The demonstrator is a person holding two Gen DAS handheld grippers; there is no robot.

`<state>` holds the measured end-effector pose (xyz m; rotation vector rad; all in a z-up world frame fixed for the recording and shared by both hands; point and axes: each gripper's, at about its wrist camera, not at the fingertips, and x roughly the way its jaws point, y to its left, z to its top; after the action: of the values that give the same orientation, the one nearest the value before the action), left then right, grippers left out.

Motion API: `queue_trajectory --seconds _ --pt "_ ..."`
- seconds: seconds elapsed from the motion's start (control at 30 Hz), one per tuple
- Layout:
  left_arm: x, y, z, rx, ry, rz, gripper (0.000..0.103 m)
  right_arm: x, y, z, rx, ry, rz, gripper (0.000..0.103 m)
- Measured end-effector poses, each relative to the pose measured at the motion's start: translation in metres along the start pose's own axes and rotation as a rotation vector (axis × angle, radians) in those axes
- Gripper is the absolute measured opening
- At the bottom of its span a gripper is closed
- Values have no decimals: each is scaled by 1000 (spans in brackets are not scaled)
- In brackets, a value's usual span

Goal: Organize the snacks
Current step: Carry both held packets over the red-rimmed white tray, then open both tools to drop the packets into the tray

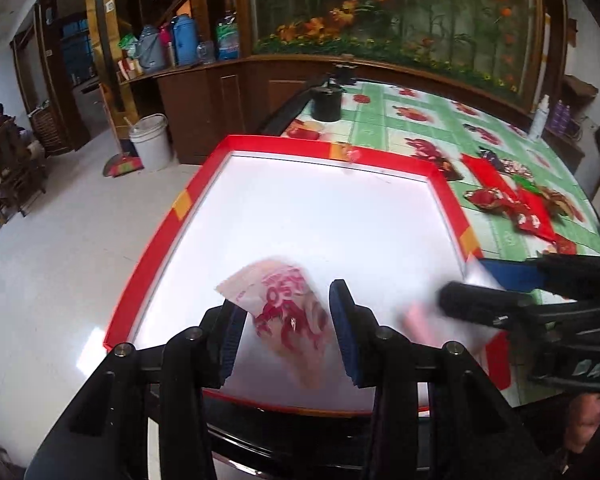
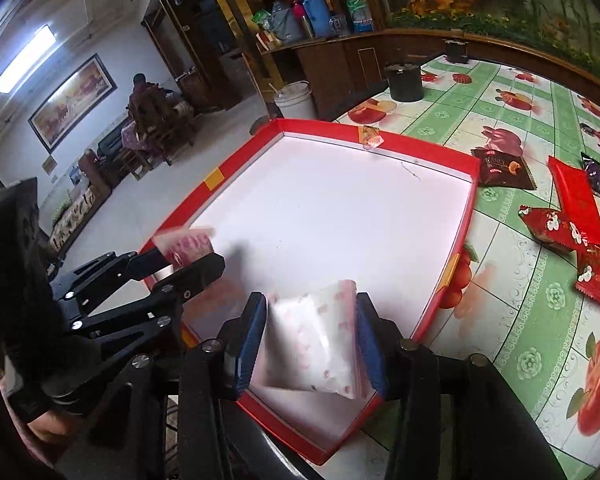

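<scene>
A shallow red box (image 1: 168,216) with a white floor sits on the table; it also shows in the right wrist view (image 2: 456,168). My left gripper (image 1: 286,332) is over its near end, and a pink-and-red snack packet (image 1: 292,316) hangs blurred between the wide-apart pads; the packet also shows in the right wrist view (image 2: 186,246). My right gripper (image 2: 312,344) is over the box's near corner, its blue pads against a white packet with pink print (image 2: 316,348). The right gripper also shows in the left wrist view (image 1: 500,296).
Several red and dark snack packets (image 2: 560,224) lie on the green fruit-print tablecloth (image 2: 520,320) right of the box, also in the left wrist view (image 1: 512,200). A black pot (image 1: 326,102) stands at the table's far end. The table edge and floor are on the left.
</scene>
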<state>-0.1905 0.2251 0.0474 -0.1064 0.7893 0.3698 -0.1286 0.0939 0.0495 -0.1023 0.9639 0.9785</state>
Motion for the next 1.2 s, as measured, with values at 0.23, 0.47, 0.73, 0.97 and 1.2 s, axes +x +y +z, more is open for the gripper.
queue_trajectory --seconds 0.23,0.47,0.73,0.97,1.2 --pt "-5 -11 2 21 -12 -27 55 -34 -47 -1 76 -99 -86 51" --pt "-10 -61 9 138 -38 -94 66 -93 -143 -36 260 -187 -304 56" --pt "-21 -131 9 289 -41 -194 77 -140 -203 -86 388 -211 -447 60" --pt "-23 -164 -2 386 -32 -199 81 -145 -230 -107 477 -191 -432 61" --pt "-18 -162 -1 375 -26 -170 81 -115 -227 -77 453 -110 -461 62"
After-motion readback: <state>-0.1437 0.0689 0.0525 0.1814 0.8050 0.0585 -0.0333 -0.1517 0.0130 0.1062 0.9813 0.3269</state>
